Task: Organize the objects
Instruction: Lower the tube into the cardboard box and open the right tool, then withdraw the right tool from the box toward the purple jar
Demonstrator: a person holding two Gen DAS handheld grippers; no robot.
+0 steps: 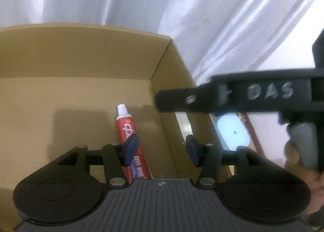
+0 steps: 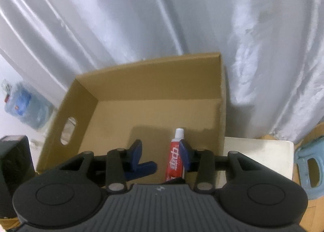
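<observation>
From the left wrist, the left gripper [image 1: 161, 151] hangs over a cardboard box [image 1: 85, 55] with its blue pads [image 1: 131, 149] spread and nothing pinched between them; a red toothpaste tube [image 1: 130, 138] lies flat on the box floor, close to the right-hand wall. Its long axis runs away from the camera, white cap at the far end, the crimped tail hidden under the gripper body. Across the right of this view passes the other black tool, blurred, above a pale blue object [image 1: 232, 130] outside the box. From the right wrist, the right gripper [image 2: 161, 156] also stands with its fingers apart and empty above the same box; the tube sits just inside its right pad, cap pointing to the far wall. A dark blue piece [image 2: 144, 168] lies low beside the left pad, and I cannot tell what it is. The tube looks already placed, so the good move now is probably to lift both tools straight up, pads kept wide, without nudging the tube or catching the box wall.
</observation>
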